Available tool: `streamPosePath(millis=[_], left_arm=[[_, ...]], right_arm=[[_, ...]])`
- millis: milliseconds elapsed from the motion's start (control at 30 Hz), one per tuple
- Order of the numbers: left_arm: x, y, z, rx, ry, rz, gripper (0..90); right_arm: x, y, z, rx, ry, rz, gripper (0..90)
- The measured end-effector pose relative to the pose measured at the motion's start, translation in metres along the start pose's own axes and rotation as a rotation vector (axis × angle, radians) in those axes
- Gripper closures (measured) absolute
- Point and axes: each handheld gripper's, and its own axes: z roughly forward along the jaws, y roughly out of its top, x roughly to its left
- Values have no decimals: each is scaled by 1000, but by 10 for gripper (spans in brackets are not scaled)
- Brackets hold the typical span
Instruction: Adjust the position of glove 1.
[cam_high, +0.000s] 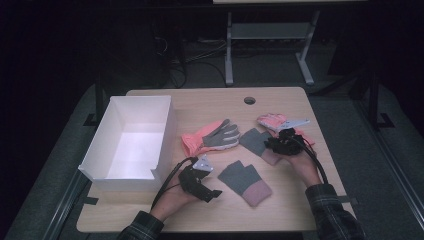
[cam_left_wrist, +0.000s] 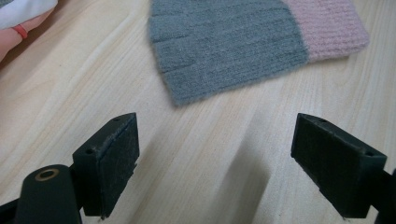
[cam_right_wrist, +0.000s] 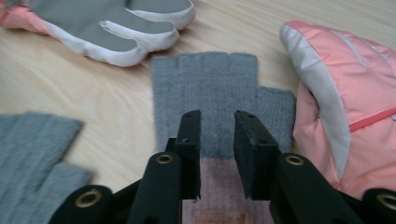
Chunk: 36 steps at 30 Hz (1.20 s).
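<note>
left gripper (cam_left_wrist: 215, 154): jaws spread, empty, above bare table (cam_high: 280, 212), near knit mitten (cam_left_wrist: 243, 42) just ahead | right gripper (cam_right_wrist: 217, 140): jaws narrowed over far knit mitten (cam_right_wrist: 210, 93), pinch unclear | ski glove (cam_right_wrist: 355, 93) beside

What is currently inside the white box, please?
Empty: the white box shows a bare white floor, and all gloves lie outside on the table.

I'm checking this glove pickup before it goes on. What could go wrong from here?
1. The right gripper has narrow jaws over the grey-and-pink knit glove; they might pinch only a thin fold, which could slip out.
2. The coral ski glove lies right beside that gripper and might get dragged along.
3. The left gripper is open over bare table, short of the other knit glove.
</note>
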Motion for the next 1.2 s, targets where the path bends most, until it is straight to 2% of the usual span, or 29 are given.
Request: streamPosePath(millis=[167, 200, 267, 367, 500, 600, 633, 800, 900, 1033, 1200], left_arm=[[1, 0, 1, 12, -2, 13, 150], [0, 0, 2, 1, -2, 0, 150], [0, 0, 2, 2, 0, 1, 151], [0, 0, 2, 5, 2, 1, 152], [0, 0, 4, 12, 3, 1, 152], [1, -1, 3, 22, 0, 12, 164], [0, -1, 3, 21, -1, 9, 179], [2, -2, 2, 14, 0, -1, 190], [2, -1, 1, 12, 0, 3, 189], [4, -2, 2, 15, 1, 0, 174], [3, -3, 3, 8, 1, -10, 156]], right_arm=[[-6, -4, 11, 38, 12, 29, 735], [-7, -5, 14, 44, 13, 27, 735], [-6, -6, 18, 71, 6, 29, 734], [-5, -7, 20, 72, 5, 37, 734], [-3, -8, 22, 73, -16, 1, 777], [-4, -8, 23, 70, -4, 15, 819], [-7, -9, 23, 66, 11, 42, 859], [-8, -10, 23, 52, 25, 66, 881], [-9, -8, 18, 47, 32, 77, 884], [-10, -5, 5, 5, 44, 101, 884], [-4, -4, -13, -6, 38, 88, 884]])
